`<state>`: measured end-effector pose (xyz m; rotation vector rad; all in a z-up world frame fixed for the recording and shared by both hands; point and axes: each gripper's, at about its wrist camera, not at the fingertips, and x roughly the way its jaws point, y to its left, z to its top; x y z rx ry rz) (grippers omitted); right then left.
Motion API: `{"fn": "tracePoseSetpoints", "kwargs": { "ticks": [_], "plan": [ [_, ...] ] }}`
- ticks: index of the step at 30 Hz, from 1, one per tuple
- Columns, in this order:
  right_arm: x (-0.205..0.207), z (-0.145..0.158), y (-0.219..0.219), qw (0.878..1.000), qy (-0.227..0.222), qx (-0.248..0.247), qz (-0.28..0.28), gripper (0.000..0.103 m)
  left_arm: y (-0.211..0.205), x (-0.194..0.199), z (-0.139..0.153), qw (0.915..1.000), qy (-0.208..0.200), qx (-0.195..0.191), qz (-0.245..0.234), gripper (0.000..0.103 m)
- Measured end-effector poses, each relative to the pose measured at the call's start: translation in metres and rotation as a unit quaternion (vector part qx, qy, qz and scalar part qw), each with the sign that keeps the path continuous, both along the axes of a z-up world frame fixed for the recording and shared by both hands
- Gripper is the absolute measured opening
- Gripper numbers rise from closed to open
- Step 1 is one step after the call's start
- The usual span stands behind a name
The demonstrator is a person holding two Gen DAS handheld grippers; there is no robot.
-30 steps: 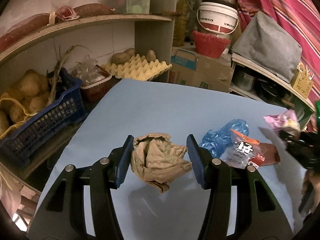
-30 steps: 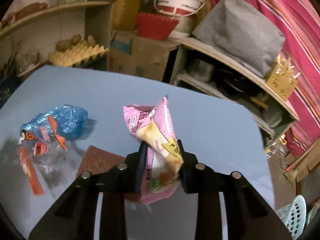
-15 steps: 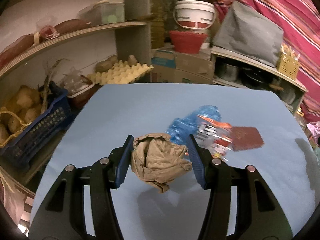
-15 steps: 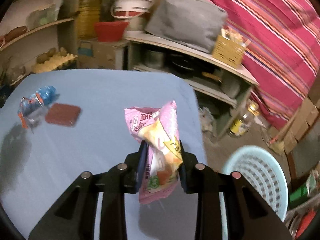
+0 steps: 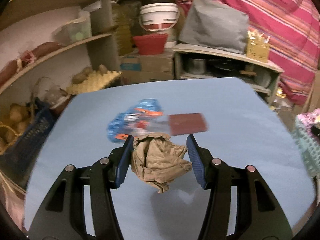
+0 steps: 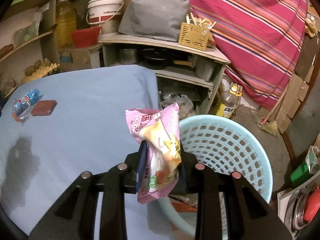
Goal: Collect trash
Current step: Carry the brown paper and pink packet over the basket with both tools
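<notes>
Carrying trash in both grippers above a blue bench (image 5: 230, 104).
Lower right of the right wrist view: pale blue mesh basket (image 6: 224, 148) on the floor, just beside the bench edge. Centre of that view: right gripper (image 6: 161, 164), jaws clenched on a pink snack wrapper (image 6: 158, 140), raised at the basket's near rim. Lower centre of the left wrist view: left gripper (image 5: 159, 158), jaws grasping a crumpled brown paper ball (image 5: 158, 160). Behind it, lying on the bench: brown packet (image 5: 187, 124), touching a blue plastic wrapper (image 5: 136, 118).
</notes>
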<state>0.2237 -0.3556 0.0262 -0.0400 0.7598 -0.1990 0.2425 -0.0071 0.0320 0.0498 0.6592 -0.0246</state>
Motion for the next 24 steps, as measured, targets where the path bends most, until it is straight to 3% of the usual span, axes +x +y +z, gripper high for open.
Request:
{"fn": "tracePoseSetpoints", "kwargs": {
  "ticks": [12,24],
  "plan": [
    [-0.036,0.011,-0.065,0.997,-0.038,0.027,-0.056,0.029,-0.131,-0.011,0.006,0.9979,-0.011,-0.01,-0.062,0.054],
    [-0.059,0.013,-0.127,0.99,-0.058,0.057,-0.113,0.029,-0.26,-0.011,-0.004,0.9893,-0.002,-0.01,-0.146,0.054]
  ]
}}
